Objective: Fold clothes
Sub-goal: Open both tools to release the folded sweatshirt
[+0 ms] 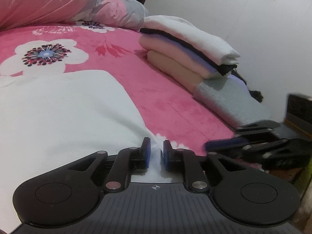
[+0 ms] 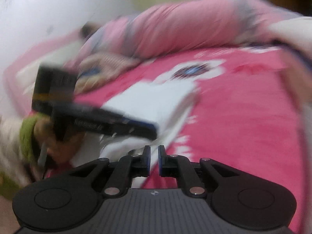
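A white garment (image 1: 64, 107) lies spread on the pink flowered bedspread (image 1: 171, 101). My left gripper (image 1: 157, 146) is shut on a near corner of this white garment, whose cloth bunches between the blue pads. In the blurred right wrist view the same white garment (image 2: 154, 99) lies partly folded ahead. My right gripper (image 2: 154, 152) has its pads nearly together with only a thin gap; no cloth shows between them. The left gripper (image 2: 117, 122) appears there at the left, over the garment's edge. The right gripper (image 1: 259, 146) shows blurred at the right in the left wrist view.
A stack of folded clothes (image 1: 191, 46), white, black, purple, peach and grey, sits at the bed's right side by the white wall (image 1: 253, 19). A pink and grey quilt (image 1: 58, 0) is heaped at the head of the bed. A patterned cloth (image 2: 101, 66) lies far left.
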Tool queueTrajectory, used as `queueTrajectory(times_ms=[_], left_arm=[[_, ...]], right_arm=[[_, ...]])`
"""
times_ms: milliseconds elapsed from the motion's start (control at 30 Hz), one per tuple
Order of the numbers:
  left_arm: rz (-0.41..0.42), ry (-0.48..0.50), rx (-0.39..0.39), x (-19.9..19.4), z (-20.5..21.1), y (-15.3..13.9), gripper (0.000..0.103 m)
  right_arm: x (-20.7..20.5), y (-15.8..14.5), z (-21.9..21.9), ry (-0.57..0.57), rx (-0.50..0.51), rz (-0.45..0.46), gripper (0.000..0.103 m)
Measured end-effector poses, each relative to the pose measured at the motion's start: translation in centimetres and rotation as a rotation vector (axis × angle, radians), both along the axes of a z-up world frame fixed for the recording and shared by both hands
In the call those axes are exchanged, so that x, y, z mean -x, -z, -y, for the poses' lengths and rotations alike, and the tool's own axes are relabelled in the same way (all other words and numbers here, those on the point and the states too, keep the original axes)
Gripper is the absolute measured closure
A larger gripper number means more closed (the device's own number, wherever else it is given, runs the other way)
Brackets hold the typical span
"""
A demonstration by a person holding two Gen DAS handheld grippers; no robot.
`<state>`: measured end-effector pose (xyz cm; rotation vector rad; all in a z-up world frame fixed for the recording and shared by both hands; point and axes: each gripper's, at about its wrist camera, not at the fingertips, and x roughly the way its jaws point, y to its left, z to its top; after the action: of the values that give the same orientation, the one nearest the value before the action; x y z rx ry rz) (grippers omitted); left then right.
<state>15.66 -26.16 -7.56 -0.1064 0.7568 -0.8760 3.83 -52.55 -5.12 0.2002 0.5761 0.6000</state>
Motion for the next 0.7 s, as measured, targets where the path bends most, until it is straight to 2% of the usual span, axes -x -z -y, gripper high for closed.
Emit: queueTrajectory(times_ms=[67,133,167,200,267,333,400,500,633,700], left_arm=[[-0.004,0.0,0.013,0.0,0.0,0.1,0.081],[0.004,0.001,0.013,0.1,0.2,0.1,0.078],[0.01,0.001,0.012,0.2,0.3,0.1,0.078],[0.013,0.001,0.014,0.2,0.4,0.1,0.077],[0.003,0.001,0.026,0.1,0.3,0.1,0.076],[-0.013,-0.01,0.044,-0.2,-0.1,-0.2,0.076],[-0.003,-0.049,0.066,-0.2,-1.0,-1.0,0.076],[0.048,-0.088,0.056,1.2,-3.0,-2.2,0.076],[0.128,-0.129,0.025,3.4,-5.7,-3.8,0.076],[0.165,-0.129,-0.017,4.7,-6.5,-3.5,0.075]], right_arm=[[2.0,-0.6,-0.2,0.014,-0.063,0.069,0.095],[3.5,-0.8,-1.9,-0.037,-0.091,0.141,0.095],[3.8,-0.6,-2.8,-0.054,-0.091,0.145,0.096],[3.7,-0.1,-3.6,-0.057,-0.079,0.125,0.096],[2.8,2.0,-4.6,-0.023,0.002,0.014,0.099],[2.8,3.4,-4.2,0.023,-0.021,-0.027,0.099],[2.8,3.5,-3.6,0.071,-0.079,-0.072,0.1],[3.6,3.0,-4.2,0.112,-0.037,-0.056,0.099],[4.3,0.3,-5.4,0.147,0.015,0.031,0.098],[4.6,-1.1,-6.0,0.164,0.04,0.075,0.098]])
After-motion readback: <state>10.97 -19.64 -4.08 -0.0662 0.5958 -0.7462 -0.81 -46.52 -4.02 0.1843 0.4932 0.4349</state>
